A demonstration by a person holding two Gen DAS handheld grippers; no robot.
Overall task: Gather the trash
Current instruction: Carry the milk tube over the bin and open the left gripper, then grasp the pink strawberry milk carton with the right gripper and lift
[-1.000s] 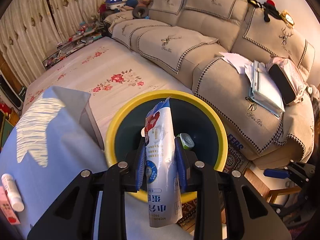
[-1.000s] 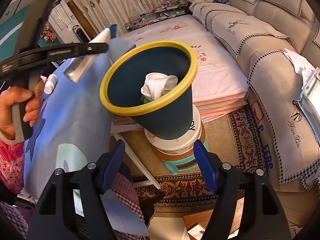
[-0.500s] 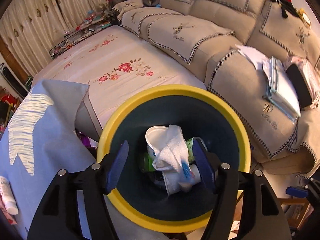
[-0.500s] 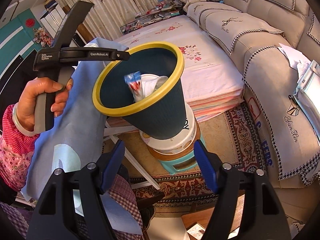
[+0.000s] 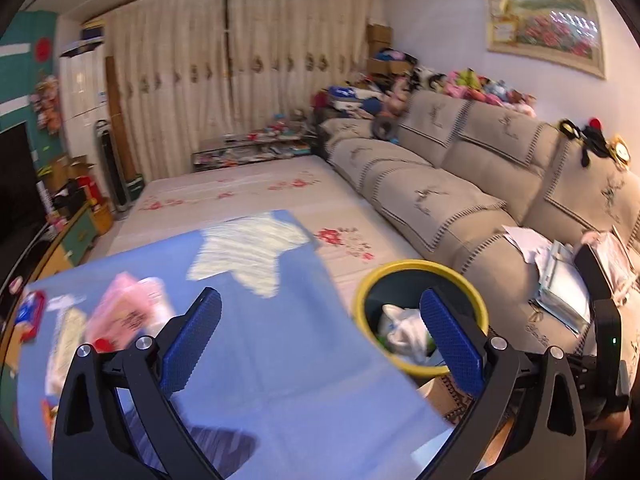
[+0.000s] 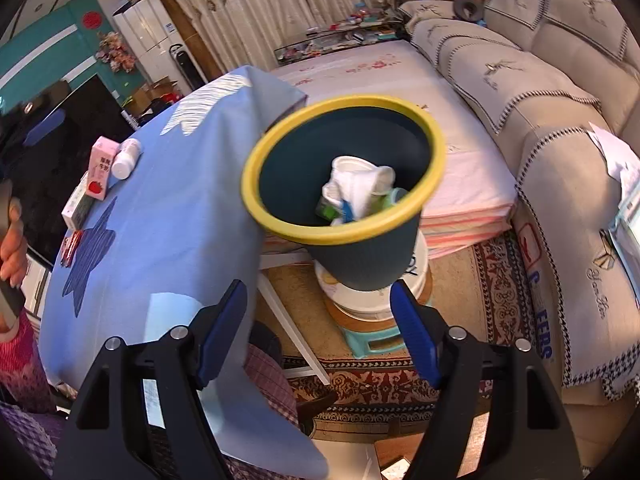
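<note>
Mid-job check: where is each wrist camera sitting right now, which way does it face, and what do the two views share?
Left wrist: on the left gripper, jaws opening and empty, facing across the blue tablecloth toward the beige sofa.
Right wrist: on the right gripper, open and empty, angled down at the yellow-rimmed dark bin; a hand shows at the left edge.
Shared: bin, tablecloth, sofa.

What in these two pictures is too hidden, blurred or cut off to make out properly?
- Packets on the blue tablecloth, left wrist view: smeared by motion blur, labels unreadable.
- Lower trash in the bin, right wrist view: covered by the white tissue.
- What the bin stands on: its own body hides most of the white bucket.
- The person's hand: cut off by the right wrist view's left edge.
</note>
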